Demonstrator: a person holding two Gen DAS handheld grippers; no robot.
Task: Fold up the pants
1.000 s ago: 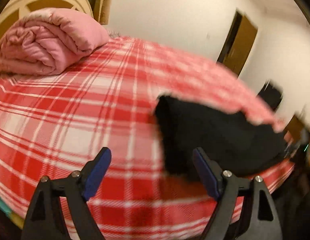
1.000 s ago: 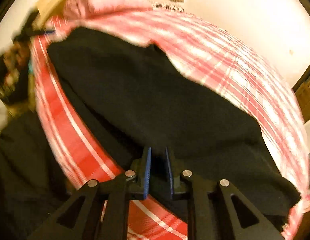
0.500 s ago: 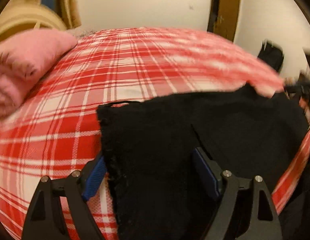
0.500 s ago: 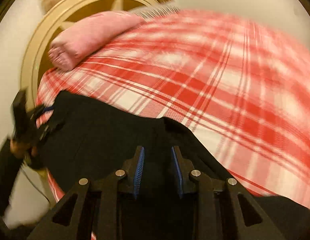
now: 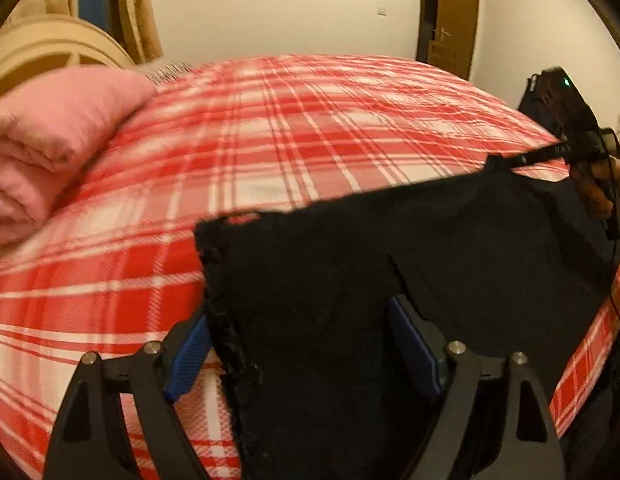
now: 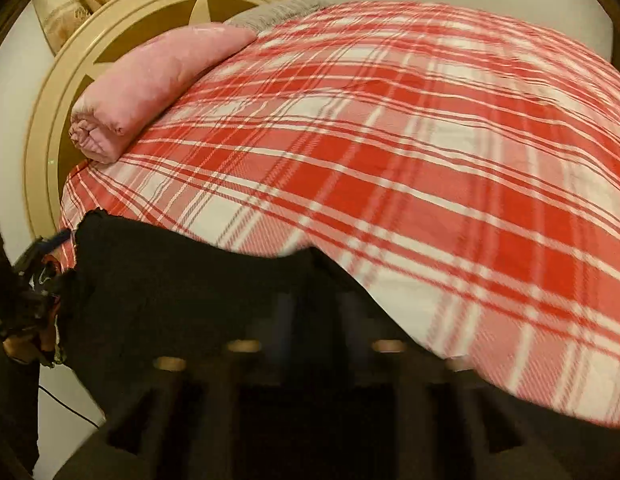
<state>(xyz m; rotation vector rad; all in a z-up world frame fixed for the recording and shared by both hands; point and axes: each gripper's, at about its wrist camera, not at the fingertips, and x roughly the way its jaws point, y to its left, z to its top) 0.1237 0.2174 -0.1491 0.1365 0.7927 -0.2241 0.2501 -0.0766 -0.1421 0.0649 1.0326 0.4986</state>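
Note:
The black pants (image 5: pixel 390 264) lie flat along the near edge of the red plaid bed (image 5: pixel 294 128). My left gripper (image 5: pixel 298 352) stands wide open over their left end. The hem edge runs between its blue pads, which do not press on it. In the right wrist view the pants (image 6: pixel 182 280) fill the lower left, and my right gripper (image 6: pixel 318 320) is blurred above them. Its jaws are opening, with cloth beneath and a gap between the fingers. One of its fingers (image 5: pixel 550 151) shows at the pants' far right corner, with the hand (image 5: pixel 598 188) behind it.
A rolled pink quilt (image 5: pixel 50 140) (image 6: pixel 150 84) lies at the head of the bed, against a cream round headboard (image 6: pixel 50 120). A brown door (image 5: pixel 450 20) stands in the far wall. The bed's near edge drops off just under both grippers.
The left gripper has swung over the pants, so their hem now lies between its fingers. The right gripper's jaws have gone from nearly shut to apart, and the pants now lie flat.

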